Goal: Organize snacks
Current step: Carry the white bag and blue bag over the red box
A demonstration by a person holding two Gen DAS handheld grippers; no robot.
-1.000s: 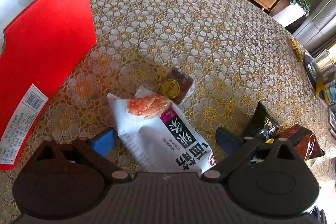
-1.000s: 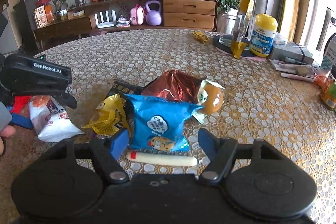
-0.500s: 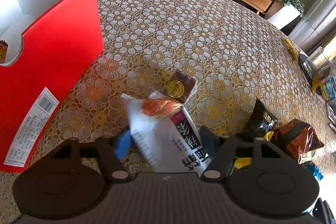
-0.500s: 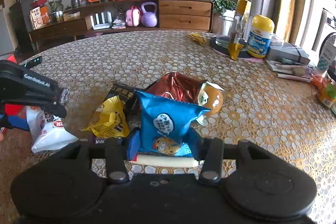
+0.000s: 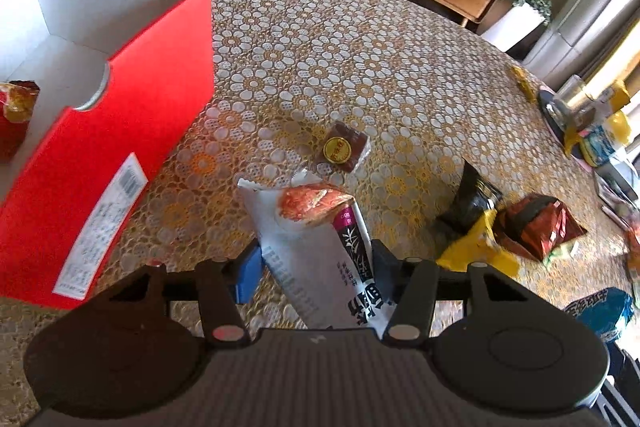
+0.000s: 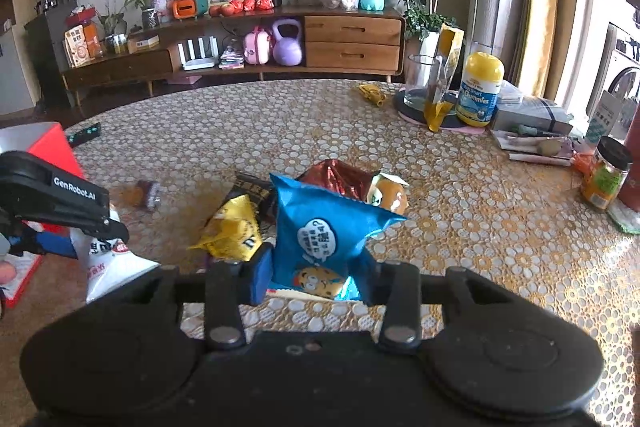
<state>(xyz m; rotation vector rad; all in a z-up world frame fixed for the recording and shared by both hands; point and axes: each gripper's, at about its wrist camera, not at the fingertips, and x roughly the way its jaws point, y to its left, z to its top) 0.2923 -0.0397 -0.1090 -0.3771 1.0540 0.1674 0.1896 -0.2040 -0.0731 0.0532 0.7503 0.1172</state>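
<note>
My left gripper point(image 5: 316, 263) is shut on a white snack packet point(image 5: 316, 251) with a red picture and holds it above the table. A red box point(image 5: 120, 123) with a white inside stands open at the left, with one red snack point(image 5: 16, 107) in it. My right gripper point(image 6: 316, 271) is shut on a blue snack bag point(image 6: 320, 231) and holds it lifted. Behind the bag lie a yellow packet point(image 6: 234, 231), a black packet point(image 6: 252, 189), a shiny red packet point(image 6: 340, 177) and an orange bun point(image 6: 390, 195). A small brown cake point(image 5: 344, 147) lies beyond the white packet.
A white stick snack point(image 6: 288, 293) lies under the right gripper. At the table's right are a glass point(image 6: 420, 83), a yellow gummies bottle point(image 6: 480, 91), a jar point(image 6: 606, 175) and papers point(image 6: 532, 151). A remote point(image 6: 84, 133) lies at the far left. A wooden sideboard point(image 6: 280, 51) stands behind.
Both grippers have closed on their packets and lifted them off the table. The left gripper has risen and pulled back, so the red box's inside shows.
</note>
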